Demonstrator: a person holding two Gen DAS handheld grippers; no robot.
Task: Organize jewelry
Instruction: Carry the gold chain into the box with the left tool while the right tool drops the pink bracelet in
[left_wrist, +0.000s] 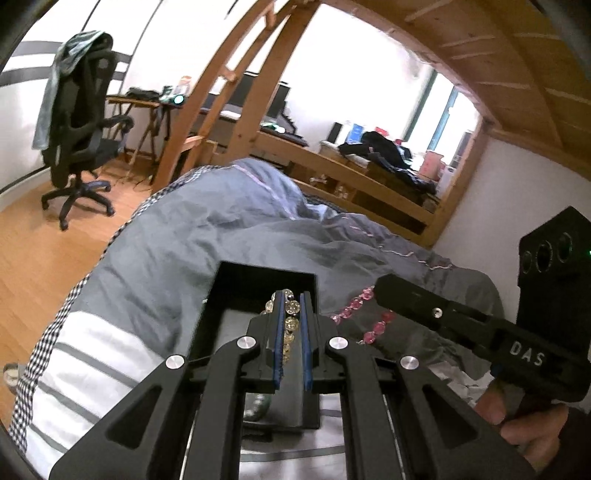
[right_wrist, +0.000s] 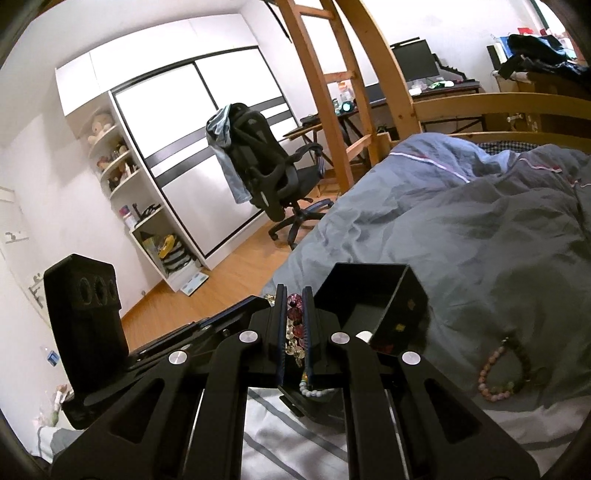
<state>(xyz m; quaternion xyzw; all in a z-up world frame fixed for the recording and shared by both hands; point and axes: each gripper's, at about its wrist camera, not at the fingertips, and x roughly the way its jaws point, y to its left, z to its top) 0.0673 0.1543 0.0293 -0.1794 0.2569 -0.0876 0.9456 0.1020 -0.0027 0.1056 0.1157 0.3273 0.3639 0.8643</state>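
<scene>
A black open jewelry box (left_wrist: 236, 291) lies on the grey duvet; it also shows in the right wrist view (right_wrist: 373, 295). My left gripper (left_wrist: 291, 295) is shut on a clear-bead bracelet (left_wrist: 290, 314) above the box. My right gripper (right_wrist: 294, 291) is shut on a pink-bead bracelet (right_wrist: 294, 314), held beside the box's left rim. In the left wrist view that pink bracelet (left_wrist: 369, 314) hangs from the right gripper's fingers over the duvet. A bracelet of pink and dark beads (right_wrist: 506, 365) lies on the duvet to the right of the box. A pale-bead bracelet (right_wrist: 314, 391) lies in the box.
The grey duvet (right_wrist: 461, 229) covers the bed, with a white striped sheet (left_wrist: 92, 354) at the near end. A black office chair (right_wrist: 266, 173) stands on the wooden floor to the left. Wooden bed posts (right_wrist: 332, 110) and a desk lie beyond.
</scene>
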